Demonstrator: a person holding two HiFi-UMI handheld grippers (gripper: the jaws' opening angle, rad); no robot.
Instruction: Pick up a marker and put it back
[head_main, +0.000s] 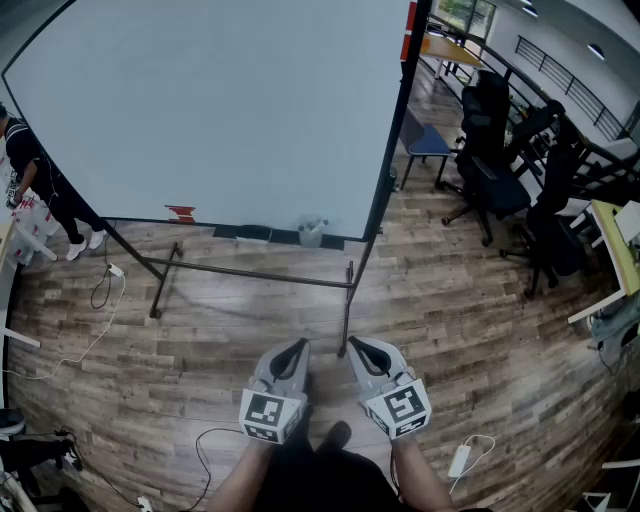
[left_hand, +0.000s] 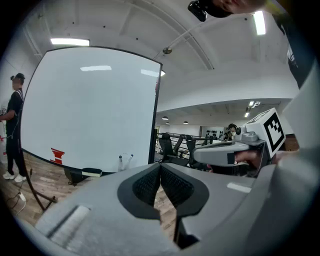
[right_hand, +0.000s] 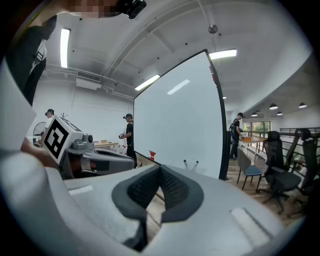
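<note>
Left gripper (left_hand: 160, 169) jaws pressed together, nothing between them. Right gripper (right_hand: 160, 171) the same, pads meeting, empty. Both are held side by side, low in front of the person, tipped slightly down and aimed at the whiteboard stand. Wood floor (head_main: 460, 300) under them, with a white cable and adapter (head_main: 462, 458) lying near the right side. Ahead is a blank whiteboard (head_main: 220, 110) on a black stand. On its tray ledge, near the board's right end, a clear holder (head_main: 312, 232) has markers (left_hand: 120, 160) standing in it, well apart from both grippers. Black eraser (head_main: 254, 233) just left of the holder, small red item (head_main: 181, 213) further left. Blue chair (head_main: 428, 143) and black office chairs (head_main: 495, 170) right of the board, a person in black (head_main: 30, 170) at far left
</note>
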